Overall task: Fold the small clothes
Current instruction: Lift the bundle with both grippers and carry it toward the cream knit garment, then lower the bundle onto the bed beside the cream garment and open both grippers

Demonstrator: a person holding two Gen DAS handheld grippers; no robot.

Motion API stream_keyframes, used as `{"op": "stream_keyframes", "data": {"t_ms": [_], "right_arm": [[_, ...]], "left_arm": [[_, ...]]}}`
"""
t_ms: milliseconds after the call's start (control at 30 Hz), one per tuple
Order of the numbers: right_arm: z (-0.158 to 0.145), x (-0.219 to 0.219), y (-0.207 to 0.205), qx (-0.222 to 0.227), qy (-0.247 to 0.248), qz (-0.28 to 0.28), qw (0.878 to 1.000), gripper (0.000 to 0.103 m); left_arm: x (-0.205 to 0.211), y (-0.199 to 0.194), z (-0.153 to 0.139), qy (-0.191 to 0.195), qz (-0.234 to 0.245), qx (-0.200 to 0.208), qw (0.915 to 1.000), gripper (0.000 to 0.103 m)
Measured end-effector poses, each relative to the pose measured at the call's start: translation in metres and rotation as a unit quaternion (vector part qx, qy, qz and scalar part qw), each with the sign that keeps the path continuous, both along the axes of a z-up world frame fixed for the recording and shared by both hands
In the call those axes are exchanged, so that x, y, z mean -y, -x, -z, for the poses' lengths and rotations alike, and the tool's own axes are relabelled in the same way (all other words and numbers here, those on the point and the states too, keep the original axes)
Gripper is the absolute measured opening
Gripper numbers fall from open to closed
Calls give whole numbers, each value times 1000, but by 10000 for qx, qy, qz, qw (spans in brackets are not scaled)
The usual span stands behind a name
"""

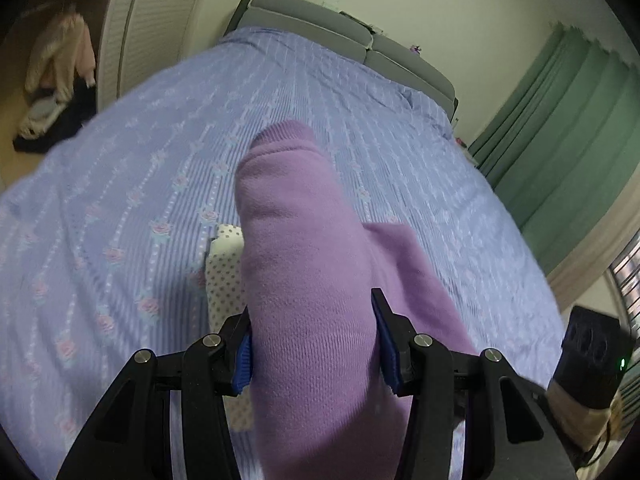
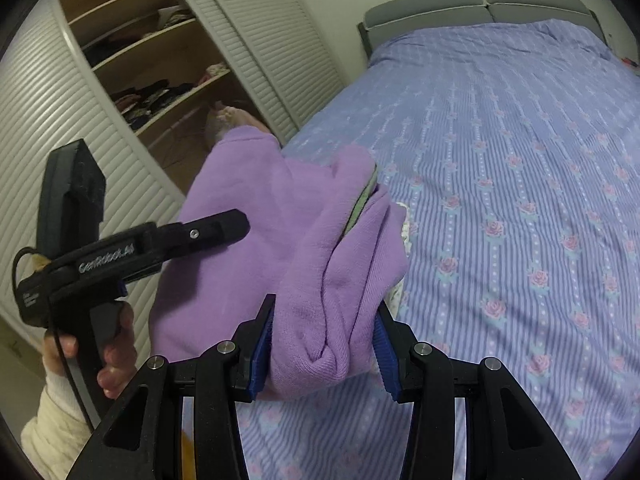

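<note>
L wrist cam close behind its fingers (image 1: pixel 384 336), angled down along bed (image 1: pixel 120 200) toward headboard (image 1: pixel 320 24), R wrist cam likewise, both share purple garment (image 2: pixel 248 248), bed, headboard

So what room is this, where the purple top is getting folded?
Most likely a bedroom. There is a big bed with a flowery blue cover and a grey padded headboard, an open wardrobe with clothes on its shelves, and green curtains.

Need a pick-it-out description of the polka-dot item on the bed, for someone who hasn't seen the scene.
Start at the bed with the lilac rose-striped cover and grey headboard. Near its close edge, both tongs hold up a purple knit garment. The item is the small white cloth with dark dots peeking out beside and under the purple: the only dotted fabric there.
</note>
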State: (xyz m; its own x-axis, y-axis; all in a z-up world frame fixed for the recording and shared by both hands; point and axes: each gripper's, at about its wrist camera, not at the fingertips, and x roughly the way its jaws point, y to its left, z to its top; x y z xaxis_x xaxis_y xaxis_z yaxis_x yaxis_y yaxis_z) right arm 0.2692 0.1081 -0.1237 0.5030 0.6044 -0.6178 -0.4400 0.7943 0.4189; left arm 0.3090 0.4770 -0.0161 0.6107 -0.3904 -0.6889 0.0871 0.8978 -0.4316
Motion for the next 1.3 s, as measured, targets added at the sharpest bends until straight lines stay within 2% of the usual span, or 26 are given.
{"op": "stream_keyframes", "data": {"t_ms": [133, 267, 367, 433, 500, 600, 700, 833, 933, 1000, 1067, 1133, 1233, 1300], "right_arm": [[11, -16, -10, 15, 204, 132, 9997, 46], [31, -24, -13, -21, 425, 366, 9984, 46], [45, -23, -10, -75, 475, 421, 9980, 47], [54, -14, -11, -373, 211, 498, 9978, 49], [62, 2, -10, -648, -197, 681, 9954, 54], [67, 17, -6, -895, -541, 755, 9917, 55], [58, 18, 1, -693, -433, 744, 9939, 58], [45, 19, 8, -316, 126, 539, 9980, 63], [34, 37, 16, -202, 208, 504, 9983, 63], [26, 53, 24, -25, 283, 521, 9982, 66], [14, 75, 32, 199, 330, 625, 9973, 77], [2, 102, 44, 447, 503, 748, 9949, 89], [-12, 148, 65, 747, 892, 935, 9888, 90], [-22, 174, 77, 887, 1175, 1051, 9835, 92]], "left_arm": [[-5, -23, 25, -96, -3, -140, 9999, 50], [5, -30, 49, -514, 215, -384, 9977, 51], [9, -25, 54, -901, 332, -355, 9947, 59], [7, -21, 54, -1151, 322, -293, 9924, 67], [6, -16, 51, -1480, 227, -126, 9887, 70], [3, -16, 46, -1470, 109, -69, 9891, 70], [4, -9, 28, -1677, -308, 166, 9852, 70], [0, 4, -2, -1654, -904, 268, 9817, 70], [12, 28, -24, -1824, -1027, 467, 9767, 75], [28, 46, -39, -1933, -997, 681, 9737, 79], [51, 68, -52, -2075, -888, 874, 9703, 88], [77, 93, -61, -2114, -641, 1154, 9684, 88], [124, 130, -68, -2310, -358, 1475, 9610, 94], [158, 150, -69, -2374, -191, 1602, 9579, 94]]}}
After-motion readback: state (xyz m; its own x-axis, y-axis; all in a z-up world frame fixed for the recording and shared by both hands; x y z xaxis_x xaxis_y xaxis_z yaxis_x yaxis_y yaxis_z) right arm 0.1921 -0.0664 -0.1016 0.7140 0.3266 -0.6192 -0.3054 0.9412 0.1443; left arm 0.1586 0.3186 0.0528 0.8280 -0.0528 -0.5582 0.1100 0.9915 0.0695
